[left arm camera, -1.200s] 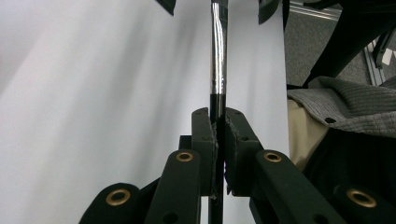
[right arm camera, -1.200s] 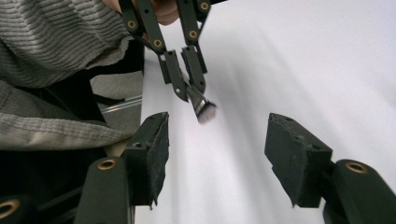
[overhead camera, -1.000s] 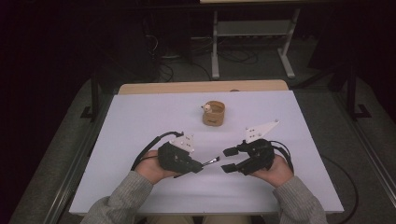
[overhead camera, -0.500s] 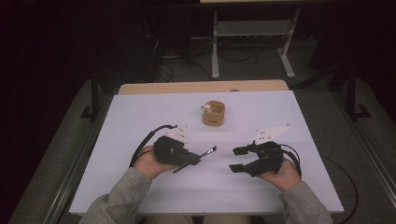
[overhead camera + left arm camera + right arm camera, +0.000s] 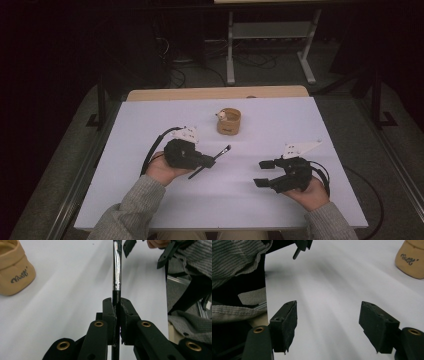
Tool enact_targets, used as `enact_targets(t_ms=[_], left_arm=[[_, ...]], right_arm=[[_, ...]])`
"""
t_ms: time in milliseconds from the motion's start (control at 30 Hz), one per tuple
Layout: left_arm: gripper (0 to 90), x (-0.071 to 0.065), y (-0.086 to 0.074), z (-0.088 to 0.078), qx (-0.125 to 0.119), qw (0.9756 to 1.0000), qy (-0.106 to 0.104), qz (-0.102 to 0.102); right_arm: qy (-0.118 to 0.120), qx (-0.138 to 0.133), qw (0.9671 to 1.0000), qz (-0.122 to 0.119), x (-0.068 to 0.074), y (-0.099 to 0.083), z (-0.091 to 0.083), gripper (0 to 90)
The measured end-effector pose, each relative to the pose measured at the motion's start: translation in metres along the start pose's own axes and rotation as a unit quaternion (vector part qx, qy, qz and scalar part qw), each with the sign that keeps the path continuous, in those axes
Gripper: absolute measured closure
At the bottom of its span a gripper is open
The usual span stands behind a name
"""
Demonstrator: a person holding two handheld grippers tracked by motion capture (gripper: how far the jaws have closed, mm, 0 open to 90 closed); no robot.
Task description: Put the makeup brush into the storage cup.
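At the near edge of the white table [image 5: 150, 200], a person in grey sleeves worked two hand-held grippers. The right gripper [image 5: 264, 172], near right, stood released with nothing between its pads; its jaws had just been opening, and it sat well apart from its partner. Left of it, the left gripper [image 5: 212, 161] stayed clenched on the dark handle of a slim brush [image 5: 216, 156], whose metal ferrule and tip pointed right and slightly far. Farther back, near the table's middle, sat a small tan holder [image 5: 229, 121] with a white-tipped item standing in it. The likely step was to carry the brush to that holder; doing it well would mean keeping the grip firm, tilting the brush upright over the opening, and letting go only once it was inside.
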State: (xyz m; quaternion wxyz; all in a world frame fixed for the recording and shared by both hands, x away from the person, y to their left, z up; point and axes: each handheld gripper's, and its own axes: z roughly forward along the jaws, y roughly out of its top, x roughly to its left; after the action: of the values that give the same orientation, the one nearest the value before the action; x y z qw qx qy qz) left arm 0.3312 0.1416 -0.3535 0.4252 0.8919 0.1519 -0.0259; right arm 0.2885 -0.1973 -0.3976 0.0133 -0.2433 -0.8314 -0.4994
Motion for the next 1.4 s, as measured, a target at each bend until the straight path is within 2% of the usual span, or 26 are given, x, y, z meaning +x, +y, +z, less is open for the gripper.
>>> enact_targets(t_ms=[133, 200, 833, 1233, 1400], left_arm=[[83.8, 0.001, 0.002, 0.002, -0.003, 1.0000, 0.001, -0.002], [83.7, 0.002, 0.003, 0.001, -0.008, 0.9999, -0.007, -0.009], [83.6, 0.012, 0.017, 0.000, -0.039, 0.9988, 0.001, -0.030], [83.6, 0.018, 0.025, 0.003, -0.039, 0.9985, 0.007, -0.038], [83.7, 0.024, 0.026, 0.005, -0.046, 0.9977, 0.004, -0.049]], right_arm=[[-0.003, -0.006, 1.0000, 0.005, 0.000, -0.003, -0.003, 29.8], [-0.004, -0.007, 0.9999, 0.007, -0.001, -0.005, -0.004, 29.8], [-0.008, 0.000, 0.9999, 0.013, -0.002, -0.011, -0.002, 30.2], [-0.011, 0.000, 0.9998, 0.015, -0.004, -0.013, -0.005, 30.5], [-0.009, 0.003, 0.9998, 0.016, -0.005, -0.014, -0.004, 30.5]])
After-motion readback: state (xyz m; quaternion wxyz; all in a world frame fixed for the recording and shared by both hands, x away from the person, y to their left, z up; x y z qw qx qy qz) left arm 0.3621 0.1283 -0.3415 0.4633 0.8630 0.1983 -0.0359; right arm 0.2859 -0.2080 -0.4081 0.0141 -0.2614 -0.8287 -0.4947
